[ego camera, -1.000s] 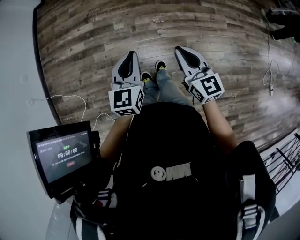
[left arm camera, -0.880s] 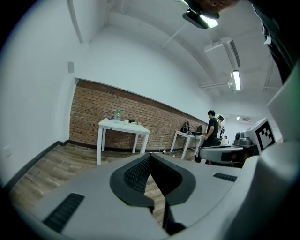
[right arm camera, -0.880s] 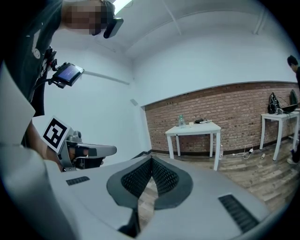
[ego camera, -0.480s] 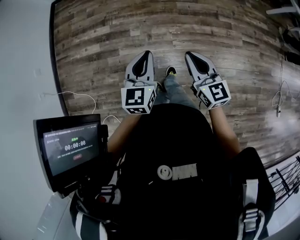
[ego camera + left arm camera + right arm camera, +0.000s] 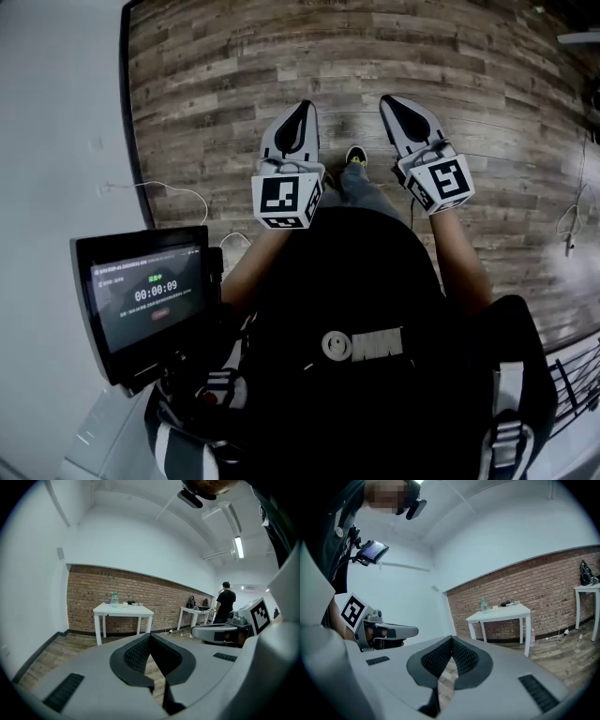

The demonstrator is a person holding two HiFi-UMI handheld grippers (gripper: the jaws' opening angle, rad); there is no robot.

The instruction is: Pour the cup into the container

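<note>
Open plank floor (image 5: 234,84) lay ahead, giving clear passage up to a white table (image 5: 123,610) against the brick wall (image 5: 84,597). A bottle (image 5: 115,598) stood toward the tabletop's left end, with small items beside it. A white wall (image 5: 56,112) closed the left side. A monitor (image 5: 145,300) crowded the near left, and a standing person (image 5: 225,603) blocked the far right.

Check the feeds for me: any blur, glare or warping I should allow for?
Head view: sharp, evenly lit, floorboards bowed by the lens. Left gripper view: dark round corners, ceiling light blown out, white table crisp. Right gripper view: brick wall curves, no glare.
</note>
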